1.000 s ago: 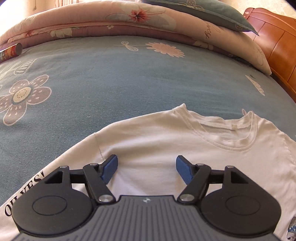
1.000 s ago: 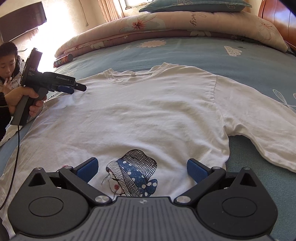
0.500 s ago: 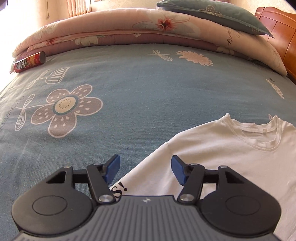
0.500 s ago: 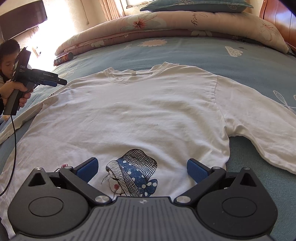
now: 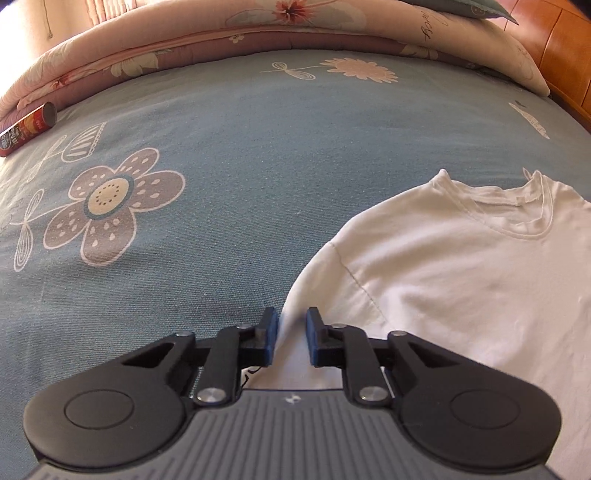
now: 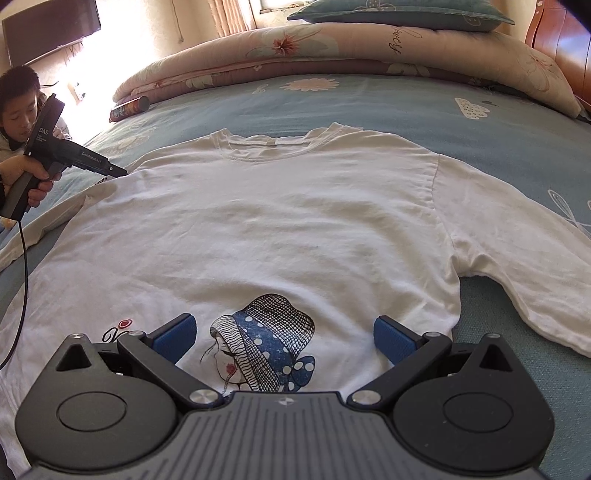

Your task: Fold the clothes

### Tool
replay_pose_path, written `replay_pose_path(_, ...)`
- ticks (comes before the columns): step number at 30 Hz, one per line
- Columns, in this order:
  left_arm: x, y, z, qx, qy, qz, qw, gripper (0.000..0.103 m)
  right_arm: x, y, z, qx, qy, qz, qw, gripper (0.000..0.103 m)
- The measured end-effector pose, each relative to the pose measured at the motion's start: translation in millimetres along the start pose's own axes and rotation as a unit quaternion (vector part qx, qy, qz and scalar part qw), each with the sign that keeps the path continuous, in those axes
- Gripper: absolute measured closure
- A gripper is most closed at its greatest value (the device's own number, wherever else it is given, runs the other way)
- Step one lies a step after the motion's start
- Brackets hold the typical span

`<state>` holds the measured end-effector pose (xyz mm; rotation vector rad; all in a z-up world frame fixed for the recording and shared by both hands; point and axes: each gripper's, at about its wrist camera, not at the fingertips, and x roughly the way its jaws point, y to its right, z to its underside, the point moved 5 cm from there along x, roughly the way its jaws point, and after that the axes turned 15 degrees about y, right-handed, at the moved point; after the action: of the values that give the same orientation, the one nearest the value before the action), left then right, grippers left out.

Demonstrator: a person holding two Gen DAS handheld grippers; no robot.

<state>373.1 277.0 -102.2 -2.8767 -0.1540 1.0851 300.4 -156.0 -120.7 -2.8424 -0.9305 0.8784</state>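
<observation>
Between the left gripper (image 5: 290,338) pads, closed together, sits the sleeve edge of the white T-shirt (image 5: 461,280), first pinch made; ahead of the right gripper (image 6: 284,338), jaws wide apart and empty, the shirt lies flat and unfolded on the bed (image 6: 388,107), every fold left.

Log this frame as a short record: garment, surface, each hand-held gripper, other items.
garment: white T-shirt, spread flat, print side up
surface: blue flowered bedsheet
left hand-held gripper: jaws nearly closed on the shirt's sleeve edge
right hand-held gripper: open, over the hem by the printed figure
other items: folded quilt, pillow, snack can
</observation>
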Motion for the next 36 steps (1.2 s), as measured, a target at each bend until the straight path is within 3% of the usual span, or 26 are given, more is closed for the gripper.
replay_pose_path(3,-3,14,-5,0.058,0.001,-0.03,0.9979,0.103,0,1,0,0.003,0.0,0.0,1.0,0.0)
replay_pose_path(7,9,9,-12,0.061,0.001,-0.064,0.9961,0.103,0,2,-1,0.01,0.002,-0.002,1.0,0.0)
replay_pose_path(10,20,14,-7,0.091,-0.001,-0.084,0.9922,0.102,0,2,-1,0.009,0.001,-0.002,1.0,0.0)
replay_pose_path(14,12,8,-12,0.075,0.009,-0.097,0.9924,0.091,0,2,-1,0.011,0.0,-0.002,1.0,0.0)
replay_pose_path(17,-2,9,-19,0.072,0.013,-0.098,0.9925,0.091,-1,3,-2,0.017,0.0,-0.002,1.0,0.0)
replay_pose_path(19,-17,19,-24,0.07,0.028,-0.084,0.9936,0.088,-1,3,-2,0.019,0.001,-0.002,1.0,0.0)
replay_pose_path(21,-32,38,-25,0.06,0.042,-0.045,0.9963,0.067,0,2,-1,0.016,0.001,-0.001,1.0,0.0)
replay_pose_path(23,-45,64,-21,0.056,0.051,0.014,0.997,0.053,0,1,-1,0.014,0.001,0.001,1.0,0.0)
replay_pose_path(25,-51,88,-11,0.039,0.042,0.072,0.9958,0.053,-1,1,-1,0.013,0.001,0.001,1.0,0.0)
replay_pose_path(27,-48,103,0,0.013,0.025,0.097,0.9949,0.053,-1,2,-2,0.017,0.001,0.0,1.0,0.0)
replay_pose_path(31,-24,106,19,0.008,0.009,0.06,0.9981,0.052,-2,3,-2,0.022,0.0,-0.001,1.0,0.0)
replay_pose_path(36,0,84,0,-0.051,0.048,0.03,0.9971,0.047,-2,2,-1,0.022,-0.001,-0.001,1.0,0.0)
